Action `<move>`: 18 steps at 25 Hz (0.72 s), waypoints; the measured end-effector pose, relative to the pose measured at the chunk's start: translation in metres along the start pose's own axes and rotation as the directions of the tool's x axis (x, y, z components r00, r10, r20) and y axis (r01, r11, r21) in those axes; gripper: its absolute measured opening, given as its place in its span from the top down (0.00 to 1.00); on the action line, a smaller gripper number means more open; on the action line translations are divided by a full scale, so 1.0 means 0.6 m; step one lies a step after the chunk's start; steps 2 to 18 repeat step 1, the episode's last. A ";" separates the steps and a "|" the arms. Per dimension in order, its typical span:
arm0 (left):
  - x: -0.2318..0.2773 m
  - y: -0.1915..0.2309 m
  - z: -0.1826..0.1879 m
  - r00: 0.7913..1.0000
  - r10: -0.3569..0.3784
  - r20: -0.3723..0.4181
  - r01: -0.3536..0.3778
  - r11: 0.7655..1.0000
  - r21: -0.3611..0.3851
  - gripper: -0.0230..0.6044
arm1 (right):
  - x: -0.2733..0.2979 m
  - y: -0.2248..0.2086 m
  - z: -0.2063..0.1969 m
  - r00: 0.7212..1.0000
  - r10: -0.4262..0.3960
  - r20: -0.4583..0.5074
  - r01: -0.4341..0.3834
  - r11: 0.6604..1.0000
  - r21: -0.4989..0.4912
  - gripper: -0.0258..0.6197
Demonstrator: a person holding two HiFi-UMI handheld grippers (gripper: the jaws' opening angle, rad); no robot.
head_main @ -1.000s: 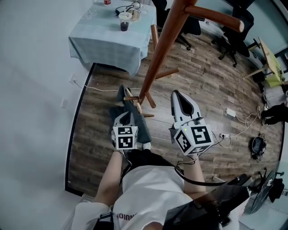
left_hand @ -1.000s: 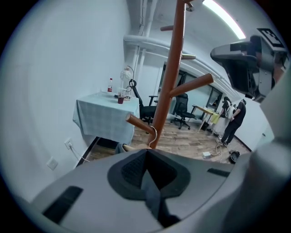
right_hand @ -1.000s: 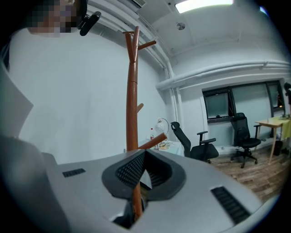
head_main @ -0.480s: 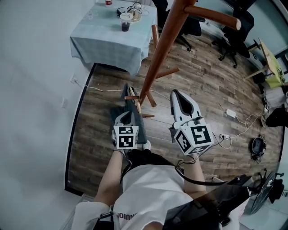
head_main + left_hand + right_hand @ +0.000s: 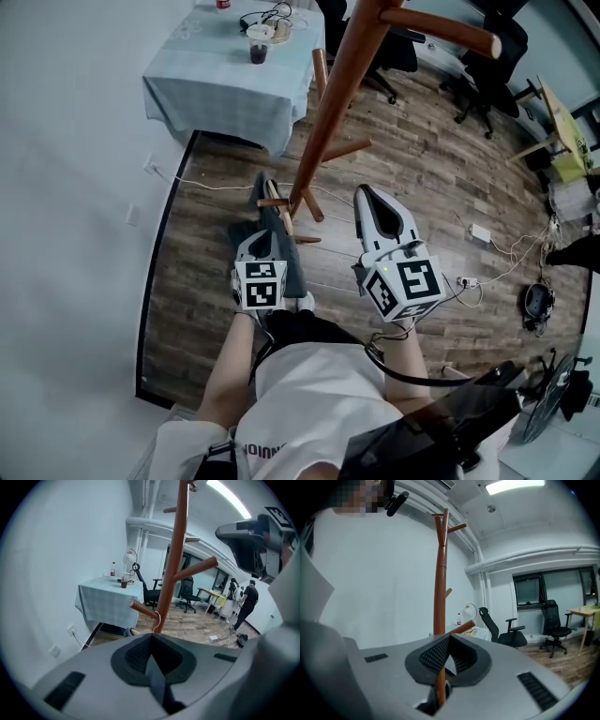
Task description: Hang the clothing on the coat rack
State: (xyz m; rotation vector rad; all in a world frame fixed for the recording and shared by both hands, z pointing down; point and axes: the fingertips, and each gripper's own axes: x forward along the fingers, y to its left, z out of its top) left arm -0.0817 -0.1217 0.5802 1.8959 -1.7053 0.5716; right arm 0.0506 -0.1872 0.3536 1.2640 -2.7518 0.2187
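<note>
Dark garment (image 5: pixel 296 268) pinched by left gripper (image 5: pixel 264 239) puts its hanger hook (image 5: pixel 158 619) beside the coat rack peg (image 5: pixel 143 609), ready for hanging; right gripper (image 5: pixel 366 194) clenched, empty.

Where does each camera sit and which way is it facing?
Head view: on the person's head, looking steeply down at the floor and coat rack; forearms, shirt, left gripper and right gripper show.
Left gripper view: on the left gripper, facing the rack and the table; own jaws shut on dark clothing, right gripper at upper right.
Right gripper view: on the right gripper, tilted up along the rack's pole; own jaws and the shirt at left.
Shared: rack in all three; table clearest in head and left gripper views.
</note>
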 end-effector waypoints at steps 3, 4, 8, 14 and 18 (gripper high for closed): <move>0.000 0.000 0.001 1.000 0.001 0.001 -0.001 1.000 0.002 0.94 | 0.000 -0.001 0.001 1.000 -0.001 -0.001 0.001 1.000 -0.001 0.93; 0.000 0.000 0.001 1.000 0.001 0.001 -0.001 1.000 0.002 0.94 | 0.000 -0.001 0.001 1.000 -0.001 -0.001 0.001 1.000 -0.001 0.93; 0.000 0.000 0.001 1.000 0.001 0.001 -0.001 1.000 0.002 0.94 | 0.000 -0.001 0.001 1.000 -0.001 -0.001 0.001 1.000 -0.001 0.93; 0.000 0.000 0.001 1.000 0.001 0.001 -0.001 1.000 0.002 0.94 | 0.000 -0.001 0.001 1.000 -0.001 -0.001 0.001 1.000 -0.001 0.93; 0.000 0.000 0.001 1.000 0.001 0.001 -0.001 1.000 0.002 0.94 | 0.000 -0.001 0.001 1.000 -0.001 -0.001 0.001 1.000 -0.001 0.93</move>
